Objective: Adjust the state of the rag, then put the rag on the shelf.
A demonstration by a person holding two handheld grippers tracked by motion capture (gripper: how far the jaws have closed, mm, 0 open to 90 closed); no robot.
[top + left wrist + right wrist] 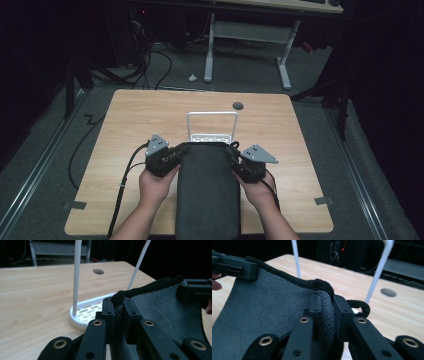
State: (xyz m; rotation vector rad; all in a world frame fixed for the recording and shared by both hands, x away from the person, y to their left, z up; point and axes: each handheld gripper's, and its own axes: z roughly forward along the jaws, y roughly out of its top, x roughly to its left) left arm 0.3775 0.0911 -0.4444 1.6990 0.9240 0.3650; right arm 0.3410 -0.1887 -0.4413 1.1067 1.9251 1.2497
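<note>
Left gripper (119,305) and right gripper (327,305) each clamp a top corner of the dark towel (207,190). Towel's lower edge is cut off at the high view's bottom. It hides most of the white rack (212,116) base.

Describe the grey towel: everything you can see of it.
The towel is dark grey terry with a black bound hem and a small black hanging loop at one corner. It is stretched flat between the grippers: the left gripper is shut on one top corner, the right gripper on the other. Its top edge lies just before the white rack; the rest runs toward the person, past the table's near edge.
</note>
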